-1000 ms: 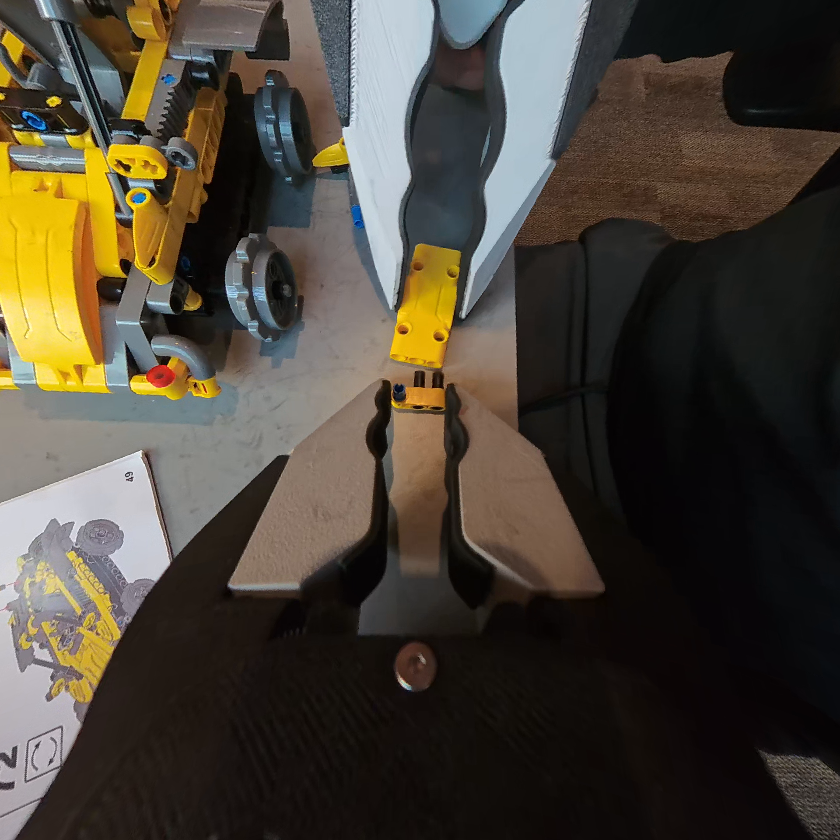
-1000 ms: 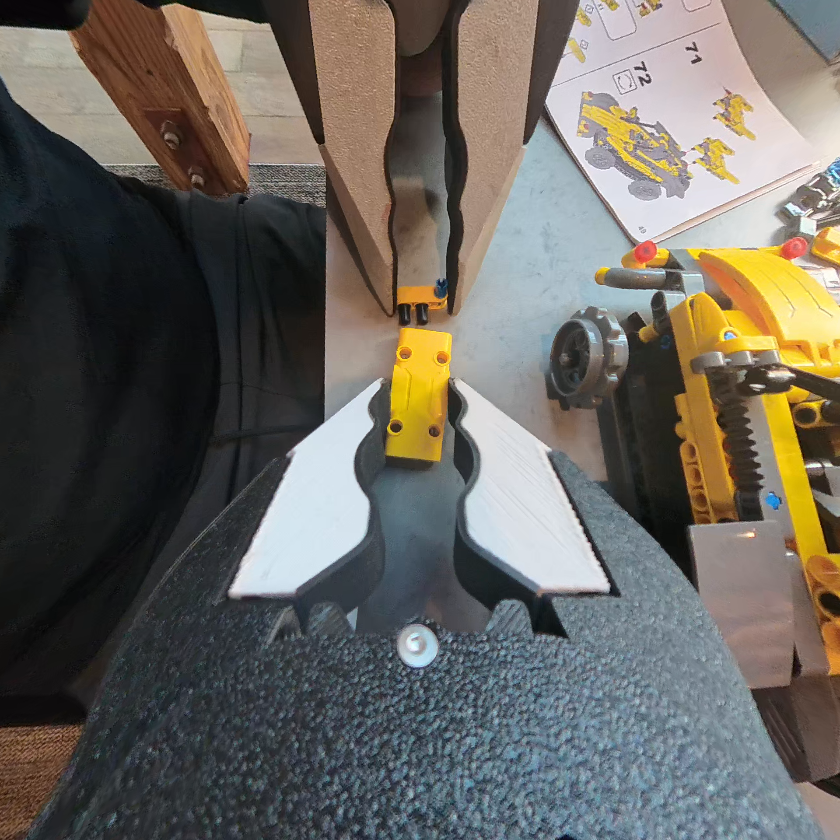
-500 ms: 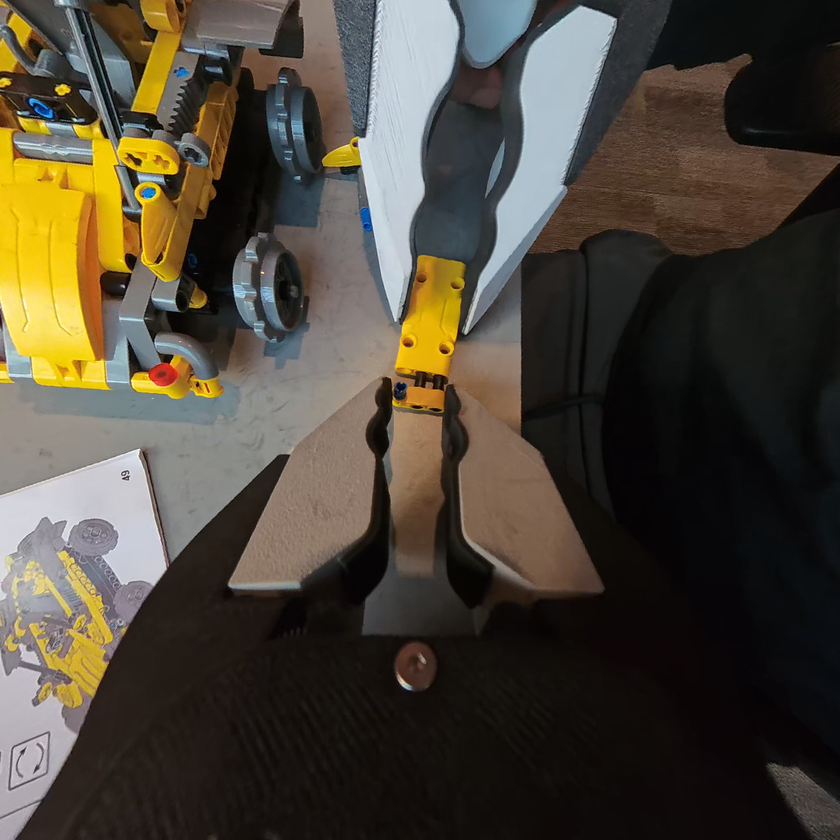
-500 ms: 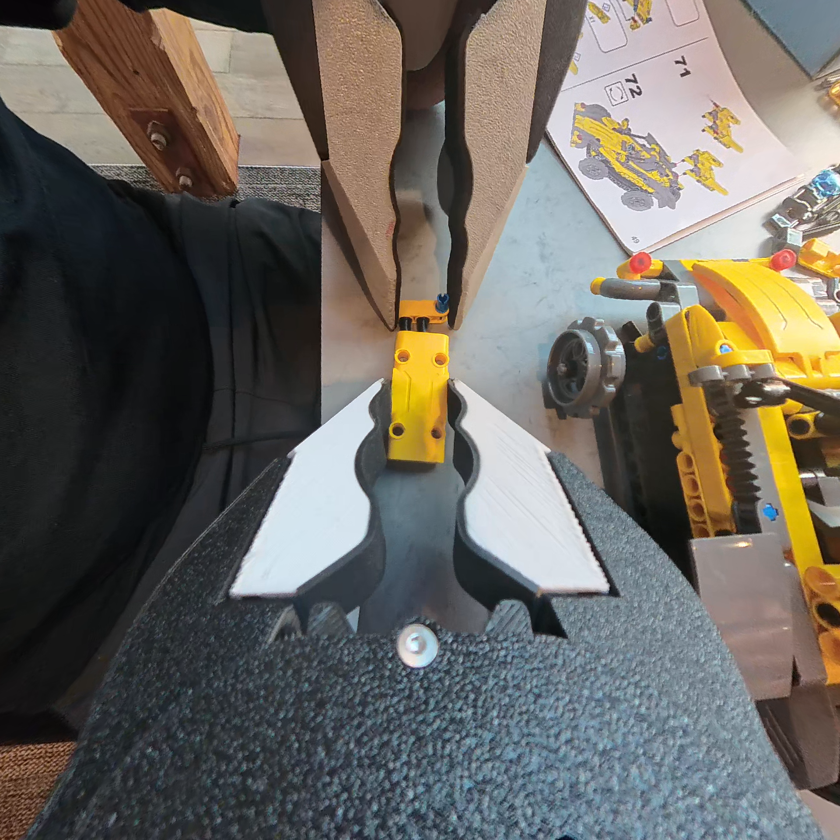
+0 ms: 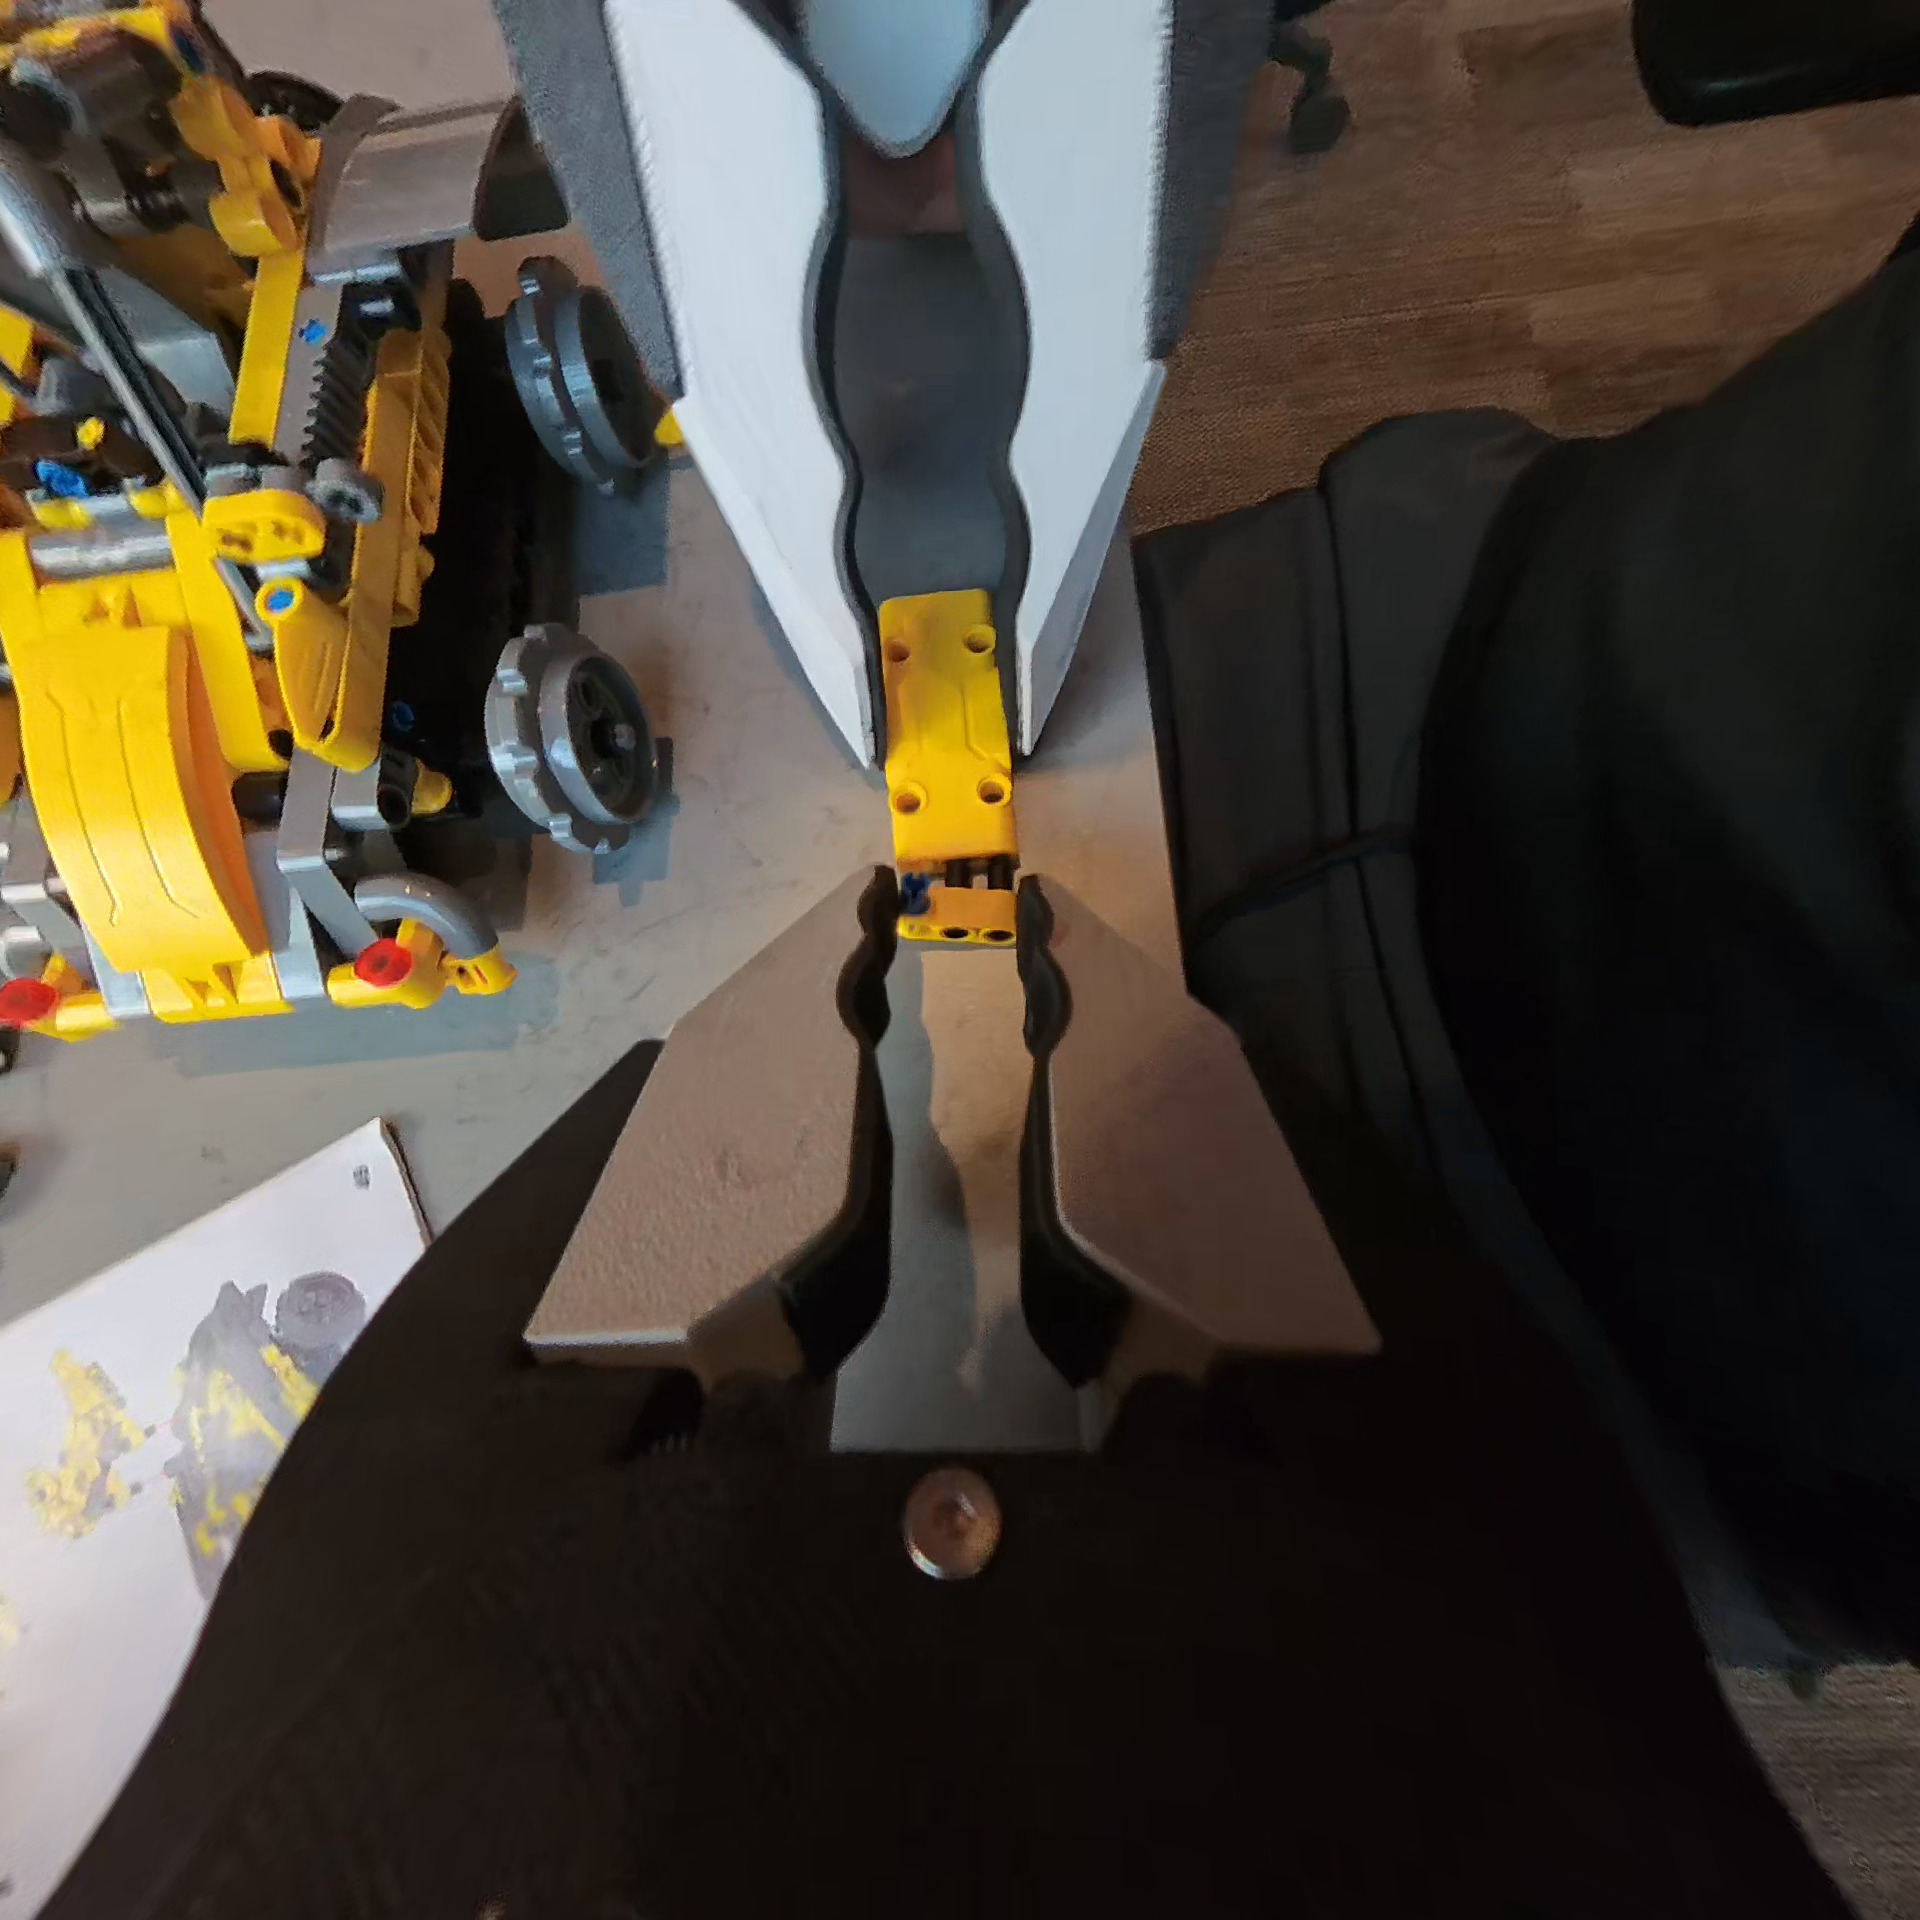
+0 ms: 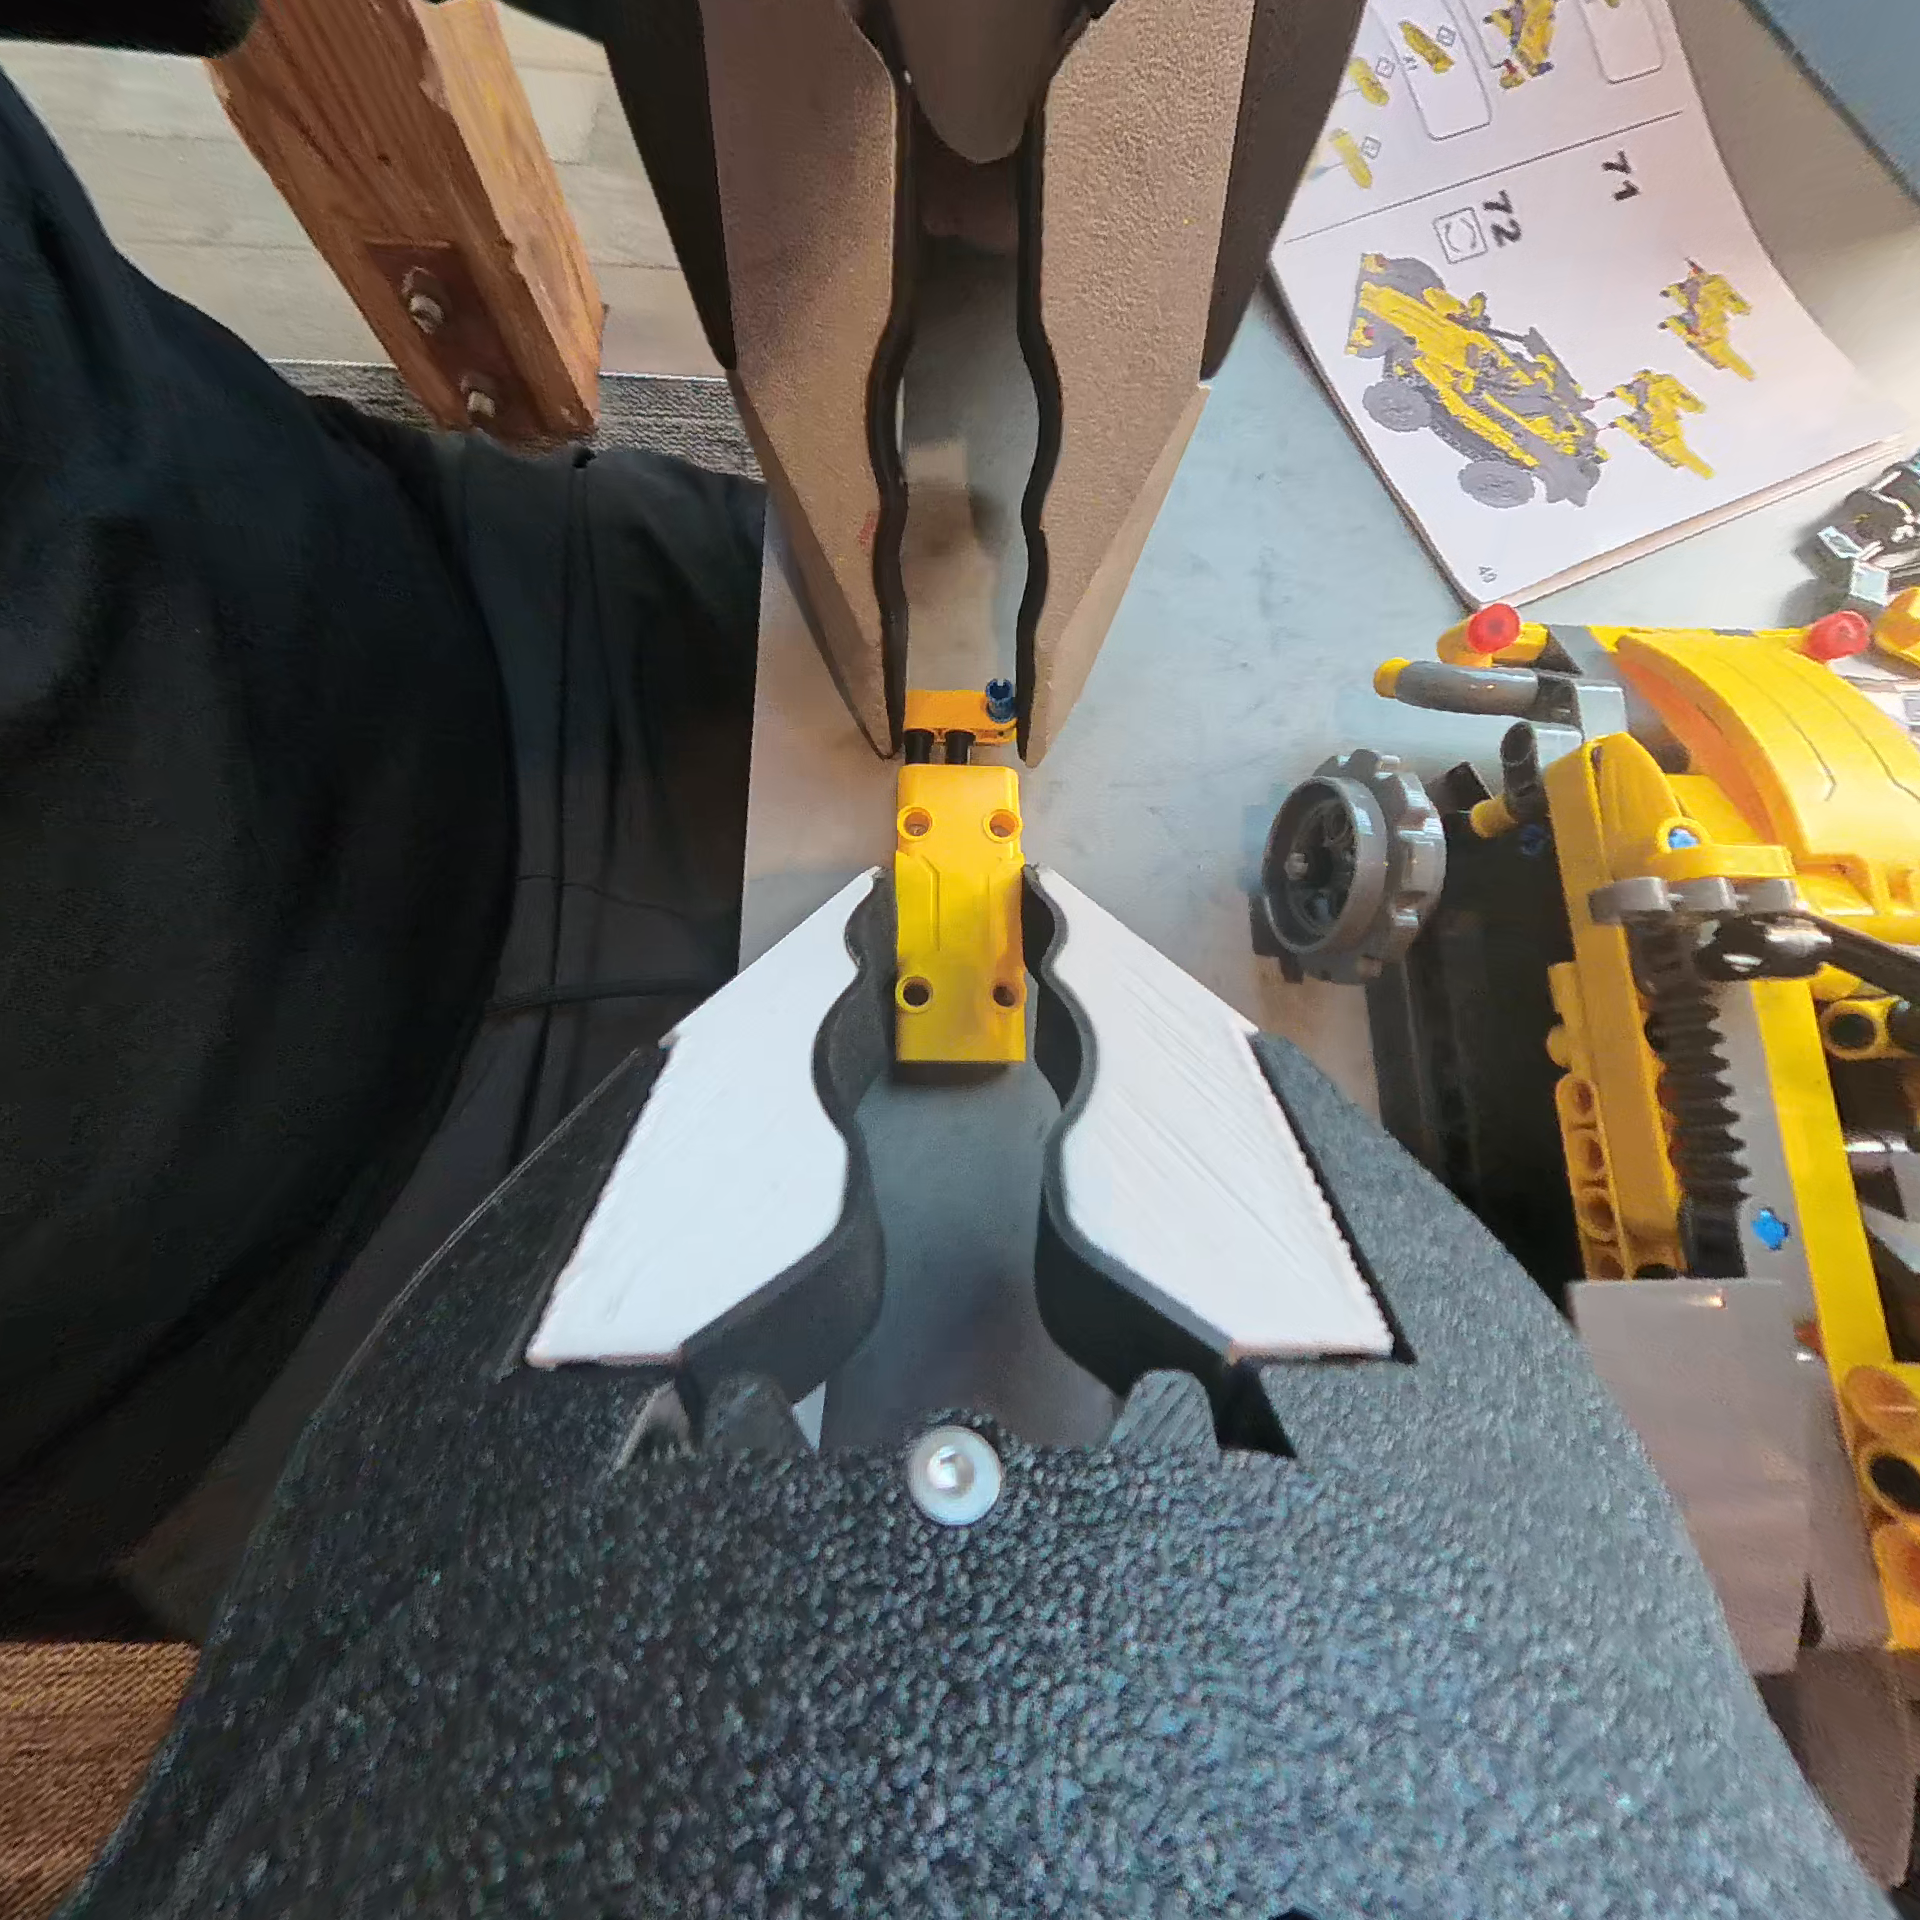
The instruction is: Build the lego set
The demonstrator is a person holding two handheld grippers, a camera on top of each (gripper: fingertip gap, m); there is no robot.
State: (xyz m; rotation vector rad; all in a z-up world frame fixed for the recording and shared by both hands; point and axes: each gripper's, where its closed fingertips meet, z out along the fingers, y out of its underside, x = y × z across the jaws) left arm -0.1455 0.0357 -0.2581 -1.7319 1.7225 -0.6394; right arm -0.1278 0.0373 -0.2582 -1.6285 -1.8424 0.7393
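My left gripper (image 5: pixel 954 906) is shut on a small yellow beam (image 5: pixel 956 918) with two black pins and a blue pin. My right gripper (image 6: pixel 958 883), with white fingers, is shut on a yellow panel piece (image 6: pixel 958 914) with several holes. The two grippers face each other tip to tip over the table's edge. The beam's black pins (image 6: pixel 935 746) sit in the end of the panel, so the two pieces are joined. The panel also shows in the left wrist view (image 5: pixel 948 727), and the beam in the right wrist view (image 6: pixel 951 717), held by the tan left gripper (image 6: pixel 958 743).
A large yellow and grey brick-built vehicle (image 5: pixel 208 623) with toothed grey wheels (image 5: pixel 577 732) stands on the grey table (image 5: pixel 727 935); it also shows in the right wrist view (image 6: pixel 1662 935). An open instruction booklet (image 6: pixel 1558 291) lies nearby. A person in dark clothing (image 6: pixel 260 727) sits at the edge. A wooden leg (image 6: pixel 416 208) stands behind. Both grippers' tips are close together, under 4 cm apart.
The gap between the two pieces has closed: the panel and the pinned beam came together and the pins now sit in the panel. Both grippers kept their hold.
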